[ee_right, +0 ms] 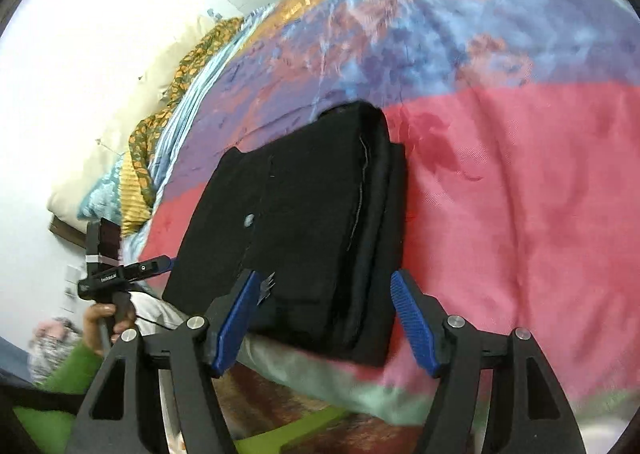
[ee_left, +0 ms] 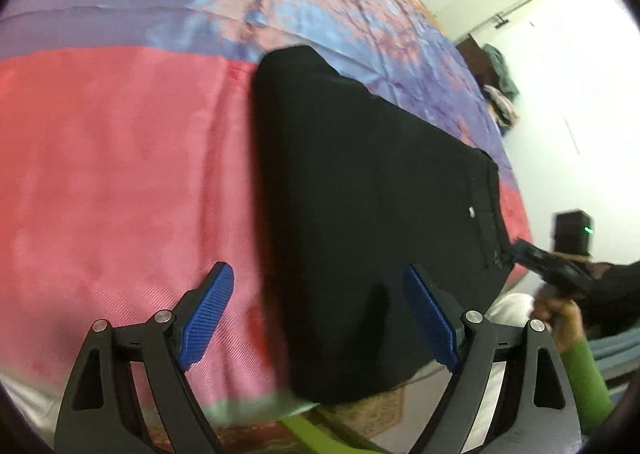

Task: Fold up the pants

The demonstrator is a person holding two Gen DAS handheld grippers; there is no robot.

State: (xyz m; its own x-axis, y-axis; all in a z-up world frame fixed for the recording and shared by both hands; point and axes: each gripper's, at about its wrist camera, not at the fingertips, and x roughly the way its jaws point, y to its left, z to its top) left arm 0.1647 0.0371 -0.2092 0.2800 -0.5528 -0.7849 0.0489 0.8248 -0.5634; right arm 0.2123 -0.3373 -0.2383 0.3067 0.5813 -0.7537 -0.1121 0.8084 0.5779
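Left wrist view: we hold both tools open over the folded pants point(ee_left: 360, 214) on the bed point(ee_left: 120, 174).

Our left tool point(ee_left: 320, 314) tilts steeply down, its jaws spread wide across the pants' near left edge, pads clear of the cloth. From the right wrist, our right tool point(ee_right: 324, 318) also angles down, jaws apart astride the pants' point(ee_right: 304, 214) near end, gripping nothing. Each camera catches the other hand point(ee_right: 108, 318) in a green sleeve point(ee_right: 72, 366), low at the bed's edge. The pants lie flat near that edge.
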